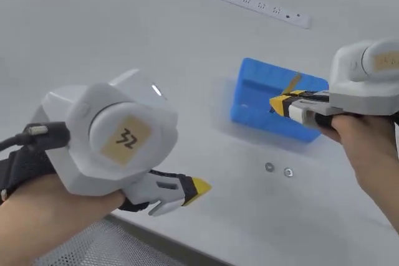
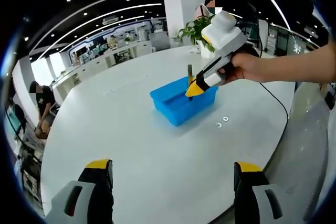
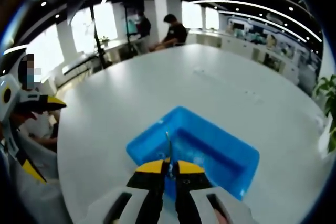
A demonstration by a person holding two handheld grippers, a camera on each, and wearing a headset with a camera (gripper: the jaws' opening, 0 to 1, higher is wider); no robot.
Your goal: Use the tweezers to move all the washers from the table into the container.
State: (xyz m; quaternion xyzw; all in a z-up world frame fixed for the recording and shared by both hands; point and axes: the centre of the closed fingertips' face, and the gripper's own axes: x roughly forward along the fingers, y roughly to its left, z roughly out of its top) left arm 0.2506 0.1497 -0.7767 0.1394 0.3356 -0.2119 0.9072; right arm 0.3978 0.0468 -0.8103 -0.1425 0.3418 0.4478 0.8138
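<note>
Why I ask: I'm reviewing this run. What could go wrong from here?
The tweezers are thin and the right gripper pinches them only near its tips, so they may twist or slip. Two washers lie flat on the smooth table beside the blue container; they could skid away when pinched.

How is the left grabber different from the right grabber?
The left gripper has its jaws wide apart and holds nothing, while the right gripper is pinched shut on the tweezers. The left gripper points at bare table, and the right gripper points into the blue container. Both have yellow-tipped jaws and white bodies.
</note>
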